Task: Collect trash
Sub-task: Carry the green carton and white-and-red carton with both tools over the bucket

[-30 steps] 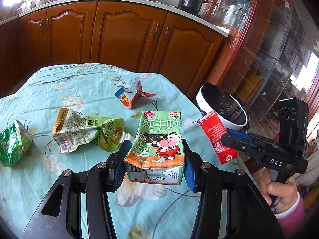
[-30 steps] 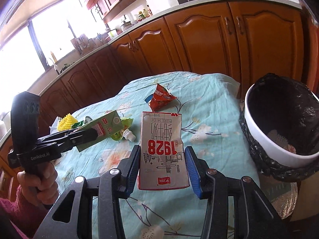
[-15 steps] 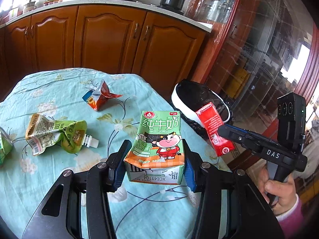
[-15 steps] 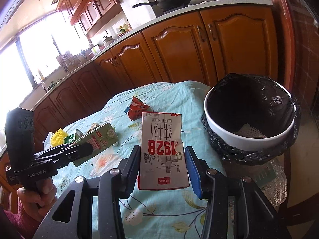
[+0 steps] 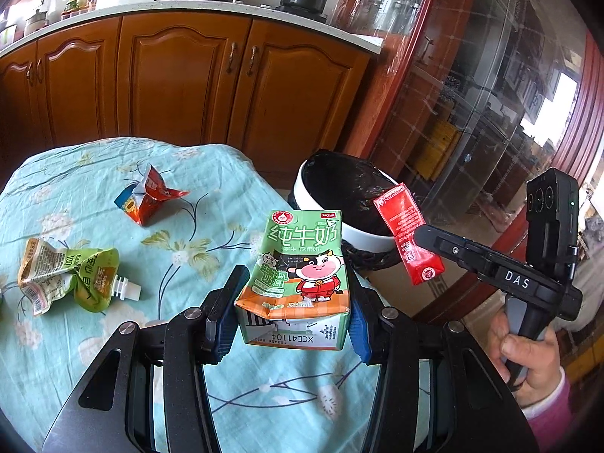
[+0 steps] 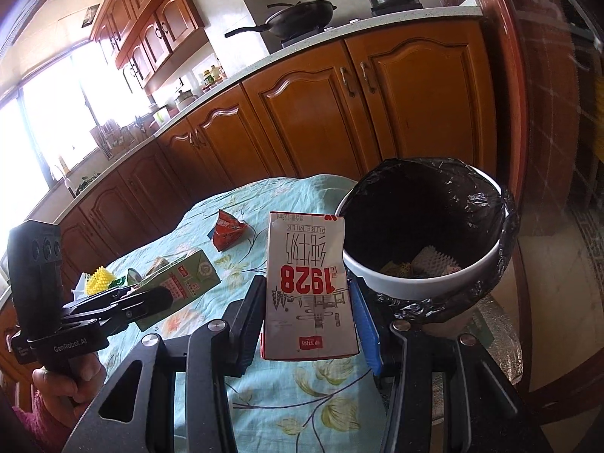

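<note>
Over the table's edge, beside the bin: both grippers carry cartons.
Left gripper: clenched on the green milk carton; blue pads press both its sides, carton upright, printed cow facing the camera, clear of the cloth.
Right gripper: clenched on the red-and-white milk carton; print reads upside down, base toward the camera.
Same carton, left view: red side showing, tilted, in front of the bin's rim.
Trash bin: white, lined with a black bag, standing just beside the table; foam netting and scraps lie in the bottom.
Red carton versus bin: near the rim's left side in the right view; whether it is over the opening cannot be told.
Table: pale blue floral cloth.
Left on table: crumpled red wrapper toward the far side; squashed green spout pouch nearer, well apart from it.
Yellow spiky object: far left in the right view, partly hidden.
Hands: one grips the right tool's handle, pink sleeve at the wrist; the other grips the left tool's.
Background: wooden cabinets, wok and pot on the counter.
</note>
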The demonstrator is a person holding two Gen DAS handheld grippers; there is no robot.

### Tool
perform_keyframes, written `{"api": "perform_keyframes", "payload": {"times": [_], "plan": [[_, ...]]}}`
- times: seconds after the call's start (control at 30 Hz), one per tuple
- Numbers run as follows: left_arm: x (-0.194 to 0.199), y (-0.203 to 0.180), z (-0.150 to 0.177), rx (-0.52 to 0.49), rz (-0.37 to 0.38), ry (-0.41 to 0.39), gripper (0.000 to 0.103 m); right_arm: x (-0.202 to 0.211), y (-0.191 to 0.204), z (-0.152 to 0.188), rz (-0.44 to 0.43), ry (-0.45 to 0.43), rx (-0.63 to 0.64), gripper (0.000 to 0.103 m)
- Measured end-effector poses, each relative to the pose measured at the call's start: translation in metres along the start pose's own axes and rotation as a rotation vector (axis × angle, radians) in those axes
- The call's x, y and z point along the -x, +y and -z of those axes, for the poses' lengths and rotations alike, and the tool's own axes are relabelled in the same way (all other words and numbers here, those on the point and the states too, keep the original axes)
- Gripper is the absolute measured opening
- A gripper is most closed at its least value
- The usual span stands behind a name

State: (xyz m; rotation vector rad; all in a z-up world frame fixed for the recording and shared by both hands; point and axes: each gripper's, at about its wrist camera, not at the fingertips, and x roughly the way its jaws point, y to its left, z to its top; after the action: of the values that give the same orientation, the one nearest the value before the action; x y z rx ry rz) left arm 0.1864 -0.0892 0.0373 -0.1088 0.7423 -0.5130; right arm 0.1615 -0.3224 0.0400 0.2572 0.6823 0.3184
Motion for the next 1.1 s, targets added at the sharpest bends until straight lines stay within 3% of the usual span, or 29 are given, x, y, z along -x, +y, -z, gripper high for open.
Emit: {"api": "perform_keyframes", "payload": {"times": [1.1], "plan": [[-0.079,-0.059,-0.058,-0.140,0.029,0.058,0.047,-0.009,-0.065,-0.036,0.087,-0.006,-0.055,0.045]]}}
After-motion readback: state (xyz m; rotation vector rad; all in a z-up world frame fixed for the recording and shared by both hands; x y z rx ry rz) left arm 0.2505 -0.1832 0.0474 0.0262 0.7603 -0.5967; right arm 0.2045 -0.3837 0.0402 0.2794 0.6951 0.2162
